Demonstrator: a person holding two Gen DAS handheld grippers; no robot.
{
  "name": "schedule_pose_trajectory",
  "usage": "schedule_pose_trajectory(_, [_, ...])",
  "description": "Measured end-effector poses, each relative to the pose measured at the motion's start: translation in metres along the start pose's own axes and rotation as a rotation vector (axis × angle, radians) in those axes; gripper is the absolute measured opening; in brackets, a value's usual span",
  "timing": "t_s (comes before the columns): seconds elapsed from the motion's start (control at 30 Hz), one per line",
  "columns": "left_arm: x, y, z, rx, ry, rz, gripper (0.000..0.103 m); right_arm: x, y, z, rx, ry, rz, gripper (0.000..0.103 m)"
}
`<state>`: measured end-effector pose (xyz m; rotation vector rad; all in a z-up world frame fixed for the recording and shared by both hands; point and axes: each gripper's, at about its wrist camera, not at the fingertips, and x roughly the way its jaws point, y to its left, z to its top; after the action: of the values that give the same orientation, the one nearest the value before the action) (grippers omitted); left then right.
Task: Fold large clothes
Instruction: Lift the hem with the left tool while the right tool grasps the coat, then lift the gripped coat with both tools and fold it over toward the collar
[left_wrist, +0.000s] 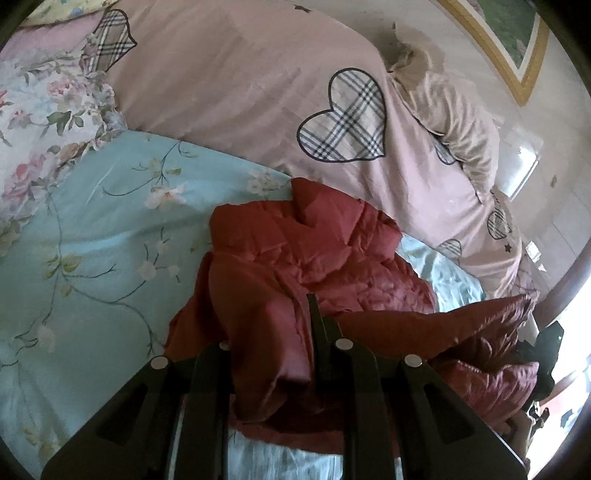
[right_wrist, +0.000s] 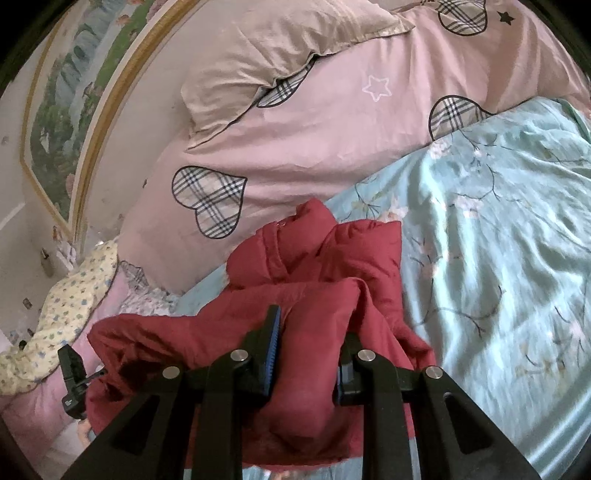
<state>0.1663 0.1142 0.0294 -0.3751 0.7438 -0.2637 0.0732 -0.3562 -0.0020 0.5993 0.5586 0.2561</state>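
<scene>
A dark red padded jacket (left_wrist: 332, 243) lies crumpled on a light blue floral bedsheet (left_wrist: 92, 240). My left gripper (left_wrist: 280, 325) is shut on a fold of the jacket. The fabric drapes over its left finger and hides it, so only the right finger (left_wrist: 314, 317) shows. In the right wrist view the same jacket (right_wrist: 354, 251) bunches up between the blue-padded fingers (right_wrist: 273, 332) of my right gripper (right_wrist: 312, 328), which is shut on it. Both held edges are lifted off the bed, and the rest of the jacket sags onto the sheet (right_wrist: 498, 240).
A pink duvet with plaid hearts (left_wrist: 258, 92) covers the far half of the bed, with a beige pillow (right_wrist: 266, 48) on it. A floral pillow (left_wrist: 44, 122) lies at the left. A framed picture (right_wrist: 62, 118) hangs on the wall. A yellow patterned quilt (right_wrist: 62, 306) lies beside the bed.
</scene>
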Motion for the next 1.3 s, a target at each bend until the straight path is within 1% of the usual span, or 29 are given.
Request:
schedule_pose_trajectory(0.13, [0.020,-0.001,0.016,-0.012,-0.001,0.010,0.017,0.018,-0.004,0.013,0.010,-0.015,-0.018,0.022])
schedule_pose_trajectory(0.27, [0.038,-0.008,0.034,0.003,-0.012,0.023,0.017,0.036,-0.009,0.030,0.035,-0.036,-0.037,0.023])
schedule_pose_trajectory(0.47, [0.082,-0.006,0.063,0.016,-0.003,0.055,0.017,0.066,-0.022,0.051,0.072,-0.058,-0.102,0.023])
schedule_pose_trajectory(0.57, [0.106,0.000,0.069,0.029,0.011,0.074,0.017,0.087,-0.031,0.056,0.078,-0.050,-0.143,0.024])
schedule_pose_trajectory(0.7, [0.131,0.006,0.076,0.026,0.037,0.083,0.018,0.109,-0.037,0.060,0.063,-0.036,-0.179,0.024])
schedule_pose_trajectory(0.97, [0.162,0.009,0.093,0.026,0.053,0.111,0.020,0.133,-0.044,0.073,0.063,-0.042,-0.210,0.024])
schedule_pose_trajectory(1.17, [0.195,0.016,0.103,-0.025,0.069,0.143,0.021,0.159,-0.049,0.083,0.040,-0.047,-0.239,0.024])
schedule_pose_trajectory(1.3, [0.213,0.015,0.107,-0.013,0.078,0.171,0.021,0.177,-0.062,0.087,0.077,-0.035,-0.246,0.024])
